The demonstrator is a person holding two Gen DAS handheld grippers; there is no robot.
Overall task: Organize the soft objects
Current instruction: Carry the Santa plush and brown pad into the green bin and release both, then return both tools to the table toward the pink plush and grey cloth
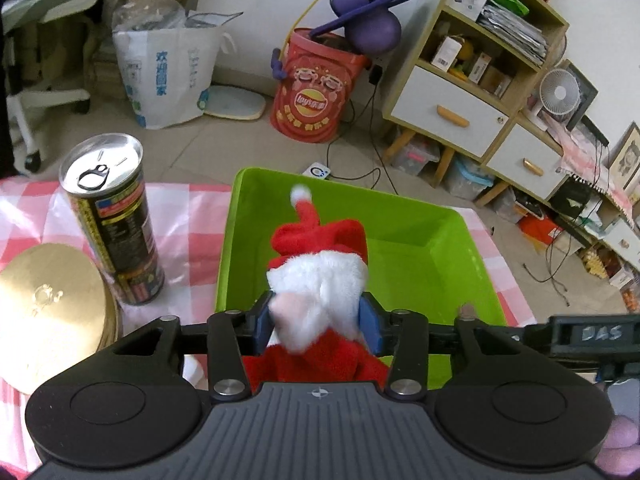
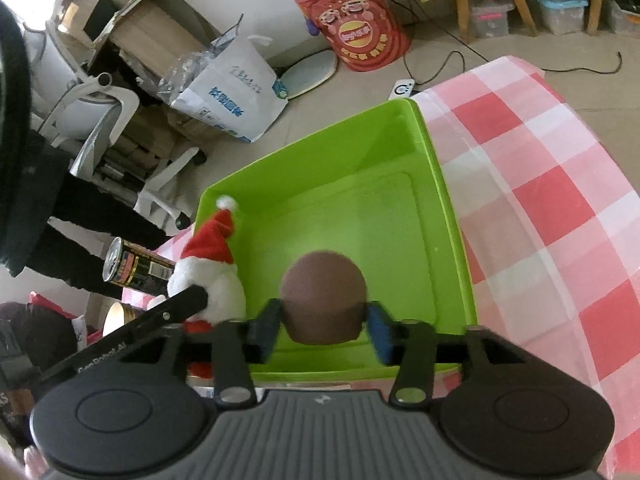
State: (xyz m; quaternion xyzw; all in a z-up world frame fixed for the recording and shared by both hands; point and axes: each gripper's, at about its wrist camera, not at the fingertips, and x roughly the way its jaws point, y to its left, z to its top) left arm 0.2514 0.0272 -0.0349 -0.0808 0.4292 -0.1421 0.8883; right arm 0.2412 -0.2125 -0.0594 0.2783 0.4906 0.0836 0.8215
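The Santa plush (image 1: 316, 280) was clamped in the left gripper (image 1: 318, 320), a brown soft ball (image 2: 323, 300) in the right gripper (image 2: 323, 326), both above the green bin (image 2: 448, 200) (empty inside); they'd best be lowered before release.

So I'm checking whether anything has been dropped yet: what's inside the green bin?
The visible floor of the green bin is bare. The Santa doll and brown soft toy, each held in a gripper above it, hide the near part of the floor.
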